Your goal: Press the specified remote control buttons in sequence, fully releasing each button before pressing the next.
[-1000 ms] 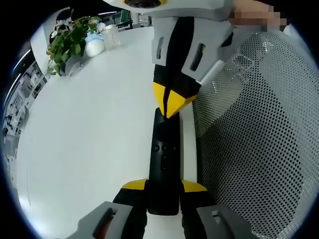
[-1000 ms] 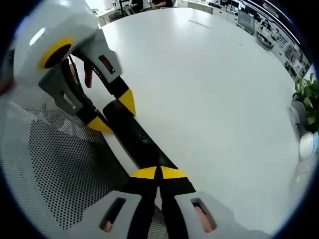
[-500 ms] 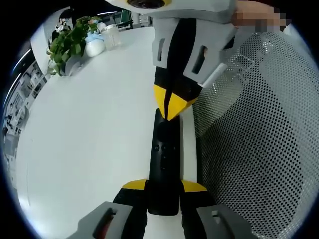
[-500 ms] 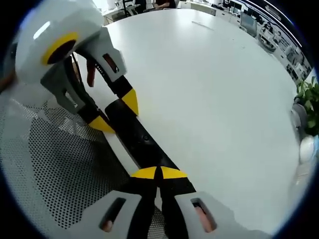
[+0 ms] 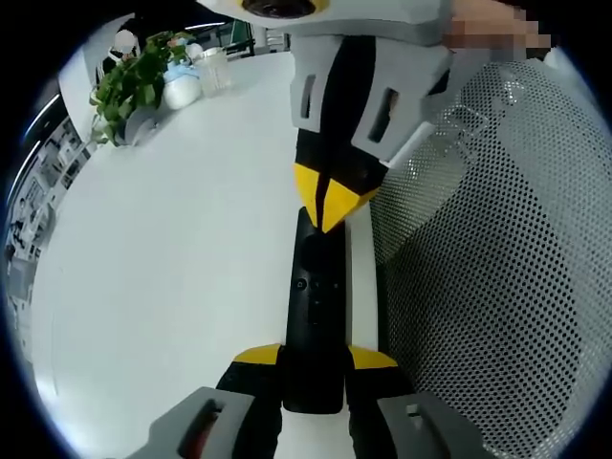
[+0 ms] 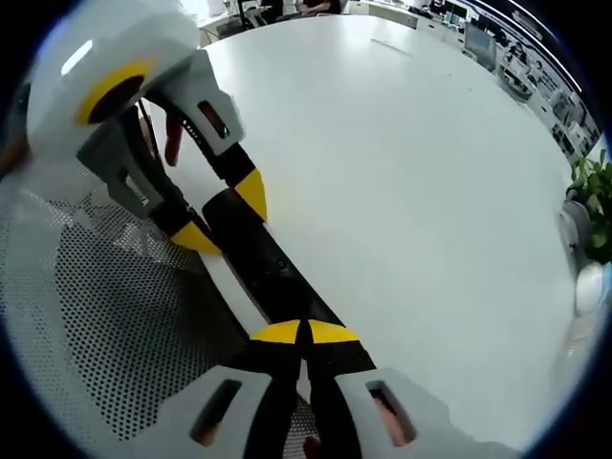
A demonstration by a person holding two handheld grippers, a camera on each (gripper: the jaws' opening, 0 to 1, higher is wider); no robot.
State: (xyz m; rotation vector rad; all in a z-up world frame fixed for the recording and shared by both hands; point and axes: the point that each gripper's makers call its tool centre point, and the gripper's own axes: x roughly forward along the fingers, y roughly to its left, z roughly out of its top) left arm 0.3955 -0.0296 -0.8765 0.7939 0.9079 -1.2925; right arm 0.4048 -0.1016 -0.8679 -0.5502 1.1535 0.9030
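Black remote control (image 5: pixel 316 316), lying centre frame on the white table (image 5: pixel 172 258), is clamped at its near end by the left gripper (image 5: pixel 314 359), while the right gripper (image 6: pixel 304 333), jaws closed together, presses its far end.

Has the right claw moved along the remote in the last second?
No. In the left gripper view the right claw sits at the same spot on the black remote, beside the mesh surface.

white table (image 5: pixel 172 249) | potted plant (image 5: pixel 134 81) far edge | perforated mesh (image 5: pixel 497 268) beside
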